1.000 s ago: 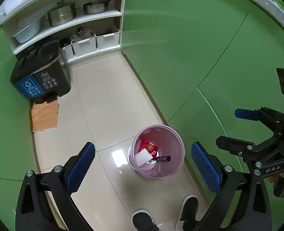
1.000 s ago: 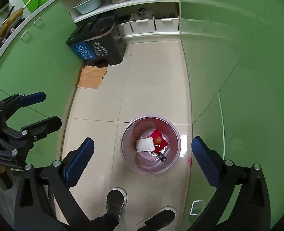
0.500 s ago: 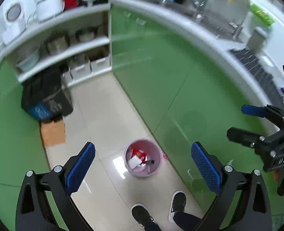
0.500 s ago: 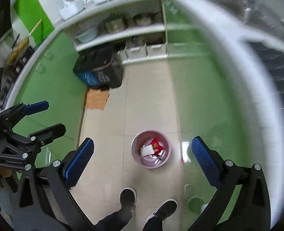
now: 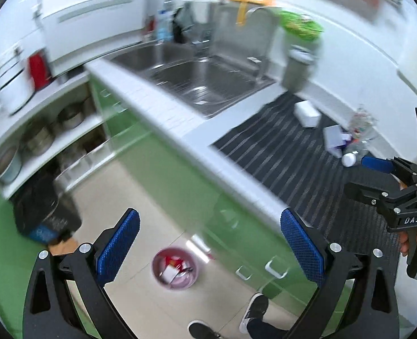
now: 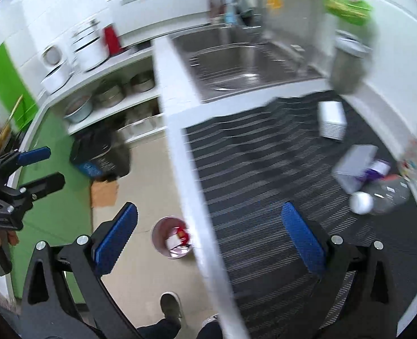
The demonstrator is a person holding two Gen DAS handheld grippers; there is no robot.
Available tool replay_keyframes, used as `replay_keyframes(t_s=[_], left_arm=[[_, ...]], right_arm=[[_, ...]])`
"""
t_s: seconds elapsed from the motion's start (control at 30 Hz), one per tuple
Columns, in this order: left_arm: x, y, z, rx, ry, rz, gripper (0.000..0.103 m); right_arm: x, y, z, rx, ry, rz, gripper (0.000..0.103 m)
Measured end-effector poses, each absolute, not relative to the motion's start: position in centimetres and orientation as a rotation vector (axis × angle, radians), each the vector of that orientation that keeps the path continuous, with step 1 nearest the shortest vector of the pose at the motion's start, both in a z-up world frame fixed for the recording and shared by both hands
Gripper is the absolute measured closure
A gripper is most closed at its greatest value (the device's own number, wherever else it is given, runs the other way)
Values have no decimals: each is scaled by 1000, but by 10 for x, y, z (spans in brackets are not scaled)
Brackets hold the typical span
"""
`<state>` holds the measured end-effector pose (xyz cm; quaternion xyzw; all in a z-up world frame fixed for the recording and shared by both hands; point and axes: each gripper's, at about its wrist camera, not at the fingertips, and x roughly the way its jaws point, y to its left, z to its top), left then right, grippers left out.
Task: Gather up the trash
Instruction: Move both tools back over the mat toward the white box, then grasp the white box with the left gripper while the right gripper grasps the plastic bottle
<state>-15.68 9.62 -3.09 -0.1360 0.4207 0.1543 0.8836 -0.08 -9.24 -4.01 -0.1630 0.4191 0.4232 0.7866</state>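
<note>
Both views are blurring, so aiming at the litter could be going astray. The left claw [image 5: 208,250] and right claw [image 6: 210,241] are gaping wide, holding nothing. Trash is lying at the table's far side: a white box [image 6: 332,124], a purple-and-white carton [image 6: 359,166] and a clear bottle [image 6: 378,199], which could be rolling off the striped mat [image 6: 265,175]. The pink bin [image 5: 174,268] is sitting on the tiled floor below, beside green cabinets [image 5: 180,169] and near a steel sink [image 5: 205,82].

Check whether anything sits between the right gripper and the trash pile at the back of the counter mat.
Nothing visible does. The right gripper is open and empty above the striped mat, and bare mat lies between it and the purple wrapper and white-capped bottle.
</note>
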Motion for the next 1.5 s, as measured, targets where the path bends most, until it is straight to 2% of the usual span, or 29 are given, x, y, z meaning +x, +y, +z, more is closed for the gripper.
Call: replay_keyframes(t_s=[0.3,0.6,1.03,1.5], left_arm=[[-63,27,-20,-223,875,154,7],[17,-10,-29,-174,921,78,7],[150,-8,-55,-139,979,-12,7],[250,1,-126,-235,1091,46,7]], right_arm=[[63,-185,-33,-269,903,759,3],[106,-221,-41,-225,926,705,3],[153,-231,-58,-143,978,571,3],[193,-243,-90,-108,1042,521,3]])
